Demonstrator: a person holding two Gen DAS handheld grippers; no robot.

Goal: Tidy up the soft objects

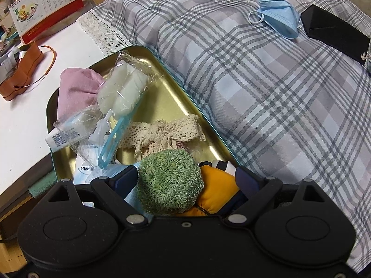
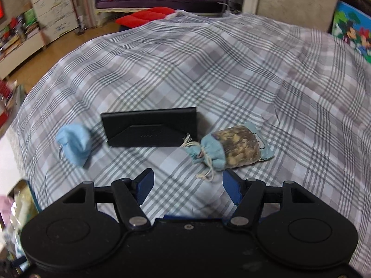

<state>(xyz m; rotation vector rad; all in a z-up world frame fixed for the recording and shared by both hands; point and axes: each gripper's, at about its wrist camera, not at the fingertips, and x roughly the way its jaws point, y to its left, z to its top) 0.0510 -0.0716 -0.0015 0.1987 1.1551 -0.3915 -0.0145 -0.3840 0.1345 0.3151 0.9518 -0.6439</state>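
Note:
My left gripper (image 1: 185,180) hangs open over the near end of a gold metal tray (image 1: 162,97), with a green knitted scrubber (image 1: 170,180) and an orange soft toy (image 1: 218,192) lying between its fingers. The tray also holds a pink cloth (image 1: 74,88), a wrapped white sponge brush (image 1: 123,90), cream lace (image 1: 162,134), a small tube (image 1: 62,136) and packaged masks (image 1: 85,169). A blue face mask (image 1: 278,14) lies on the plaid bedspread (image 1: 255,92). My right gripper (image 2: 187,187) is open and empty above the bedspread (image 2: 208,74), just short of a blue drawstring pouch (image 2: 231,150). The face mask also shows in the right wrist view (image 2: 74,143).
A black case (image 2: 150,129) lies between the mask and the pouch; it also shows in the left wrist view (image 1: 336,32). A white table (image 1: 34,106) left of the tray carries a brown leather holder (image 1: 20,69) and a desk calendar (image 1: 46,2). The tray edge (image 2: 20,199) shows at lower left.

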